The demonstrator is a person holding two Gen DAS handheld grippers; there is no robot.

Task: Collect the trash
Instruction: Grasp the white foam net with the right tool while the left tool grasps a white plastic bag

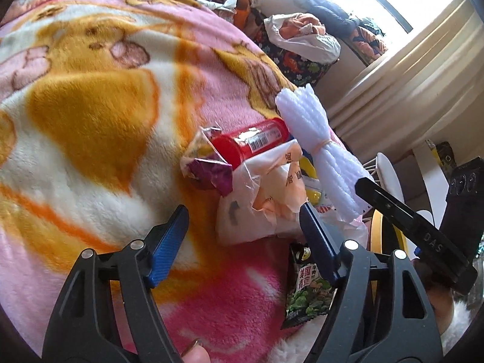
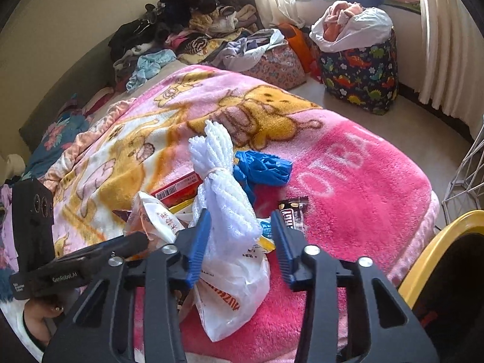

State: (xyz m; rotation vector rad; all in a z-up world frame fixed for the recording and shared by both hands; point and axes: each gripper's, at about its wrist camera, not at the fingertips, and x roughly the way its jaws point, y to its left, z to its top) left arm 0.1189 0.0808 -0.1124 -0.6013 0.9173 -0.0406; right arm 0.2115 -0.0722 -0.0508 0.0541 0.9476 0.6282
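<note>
A heap of trash lies on the pink blanket (image 1: pixel 90 115): a red canister (image 1: pixel 254 142) with a barcode, a purple wrapper (image 1: pixel 211 175), a white plastic bag (image 1: pixel 251 211) and a white foam net bundle (image 1: pixel 308 130). My left gripper (image 1: pixel 243 211) is open around the bag's edge, and its left pad is clear of the bag. A green snack packet (image 1: pixel 308 296) lies under its right finger. My right gripper (image 2: pixel 241 213) is open around the lower end of the foam net (image 2: pixel 217 163). Its left pad is against the foam and its right pad stands a little apart. A blue plastic scrap (image 2: pixel 263 168) and a chocolate wrapper (image 2: pixel 293 211) lie just beyond.
A yellow-rimmed bin (image 2: pixel 429 254) stands at the bed's near right corner, with a white wire rack (image 2: pixel 466 175) behind it. On the floor is a dinosaur-print basket (image 2: pixel 360 75) stuffed with clothes. Clothes (image 2: pixel 187 30) are heaped along the far wall, and curtains (image 2: pixel 447 45) hang on the right.
</note>
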